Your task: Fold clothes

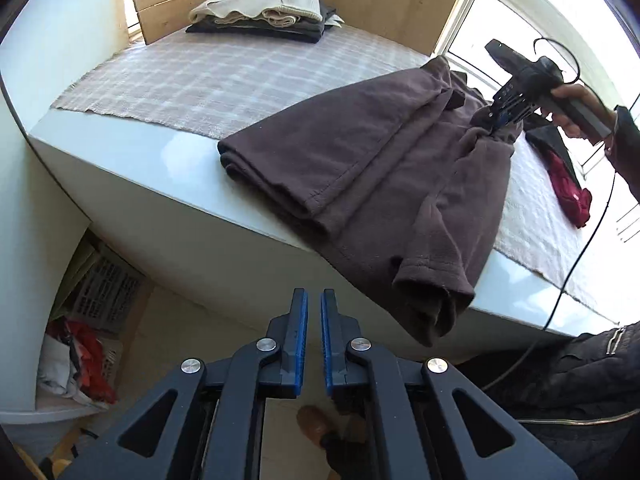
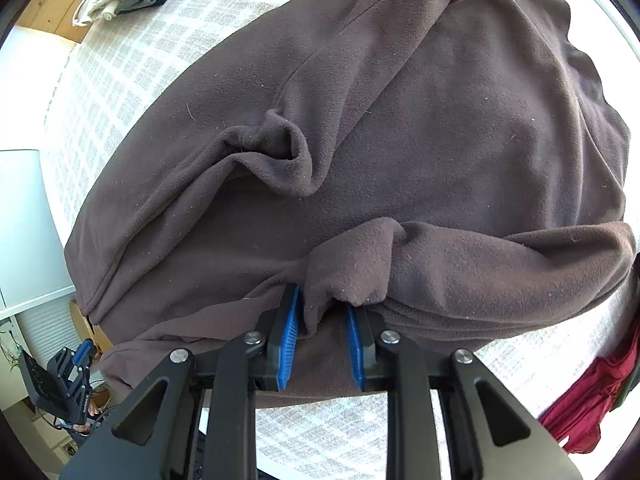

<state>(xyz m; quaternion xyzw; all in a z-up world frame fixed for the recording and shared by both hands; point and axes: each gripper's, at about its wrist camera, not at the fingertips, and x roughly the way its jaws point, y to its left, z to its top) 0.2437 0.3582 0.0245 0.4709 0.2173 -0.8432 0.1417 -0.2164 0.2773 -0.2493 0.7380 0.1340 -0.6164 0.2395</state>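
Brown fleece garment [image 1: 360,152] lies partly folded on checked cloth [image 1: 224,80] over white bench [image 1: 168,200], one sleeve hanging off near edge. Right gripper [image 2: 322,312] clamps bunched fleece fold between blue pads. Left gripper [image 1: 314,320] off bench edge, jaws nearly together, nothing between them. Folded stack [image 1: 264,12] at far end of bench. Red garment [image 1: 572,196] beside fleece.

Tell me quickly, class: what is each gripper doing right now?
Left gripper: shut, holding nothing.
Right gripper: shut on a bunched fold of the brown fleece.
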